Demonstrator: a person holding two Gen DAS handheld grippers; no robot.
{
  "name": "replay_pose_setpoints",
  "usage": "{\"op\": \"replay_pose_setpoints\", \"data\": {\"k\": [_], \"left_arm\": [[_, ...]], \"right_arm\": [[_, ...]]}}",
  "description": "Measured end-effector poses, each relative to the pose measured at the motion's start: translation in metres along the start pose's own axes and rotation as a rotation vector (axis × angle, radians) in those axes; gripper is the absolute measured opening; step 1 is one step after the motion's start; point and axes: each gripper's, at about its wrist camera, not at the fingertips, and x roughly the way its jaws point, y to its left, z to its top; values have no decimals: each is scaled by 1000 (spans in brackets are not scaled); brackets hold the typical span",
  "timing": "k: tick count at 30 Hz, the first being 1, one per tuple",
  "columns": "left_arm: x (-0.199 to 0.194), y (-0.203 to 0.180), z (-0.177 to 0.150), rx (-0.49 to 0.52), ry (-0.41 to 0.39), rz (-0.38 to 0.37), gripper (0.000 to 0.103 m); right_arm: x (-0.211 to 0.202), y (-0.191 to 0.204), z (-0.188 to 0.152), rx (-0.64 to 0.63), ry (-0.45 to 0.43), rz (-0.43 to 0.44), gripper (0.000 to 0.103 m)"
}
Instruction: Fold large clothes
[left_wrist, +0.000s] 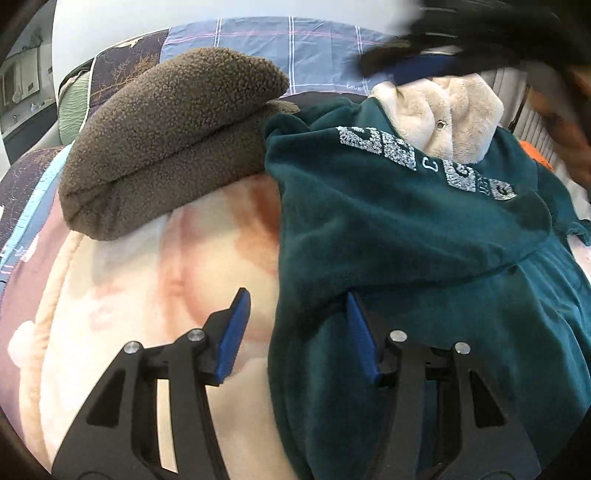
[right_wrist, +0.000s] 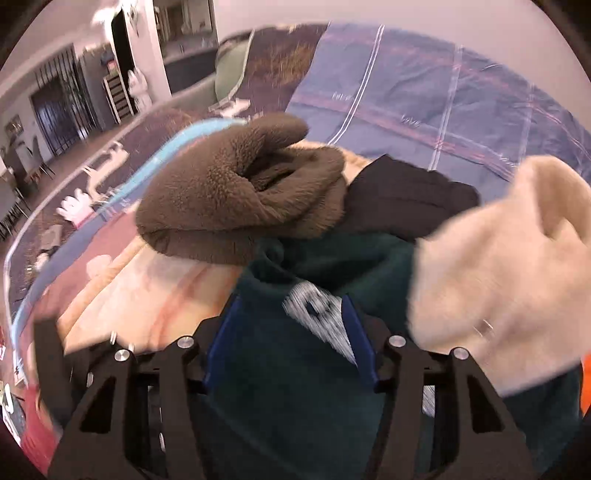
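Note:
A dark green fleece top (left_wrist: 406, 236) with silver lettering lies crumpled on the bed, its cream lining (left_wrist: 443, 110) showing at the far end. My left gripper (left_wrist: 299, 314) is open, its jaws straddling the garment's left edge with nothing pinched. In the right wrist view the same green top (right_wrist: 288, 369) lies between the jaws of my right gripper (right_wrist: 291, 325), which stand wide apart and open. The cream lining (right_wrist: 509, 266) bulges at right. The right gripper also shows blurred in the left wrist view (left_wrist: 424, 62).
A folded brown fleece (left_wrist: 173, 136) sits on the pink-cream blanket (left_wrist: 147, 295) to the left, also in the right wrist view (right_wrist: 236, 199). A black garment (right_wrist: 402, 195) lies behind the green one. A plaid blue quilt (left_wrist: 295, 48) is beyond.

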Motion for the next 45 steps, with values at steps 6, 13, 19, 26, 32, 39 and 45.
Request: {"op": "replay_pose_setpoints", "data": {"k": [6,13,19,26,32,39,45], "left_arm": [[-4,2,-1,-4,-30,-70,33],[-15,1,-5,-12,-46,-13,22],[-9,-5,-11,24,7,46,20],[-5,-8,-10,45,15,53,23],[-3,-3,-12,16,23,35,25],[3,4,-12,-7,39,9,29],[4,14,-11,-39,41,-28,30]], "right_arm": [[62,28,15,-70,147,-68,56],[50,25,40,35,-75,52,0],[70,18,31,9,-32,17,0],[52,29,17,-83,9,-36,66],[88,37,14,0,-9,-43,8],[83,57,6,-147,-100,-100,21],[-34,17,-62,-60,-264,-134,54]]}}
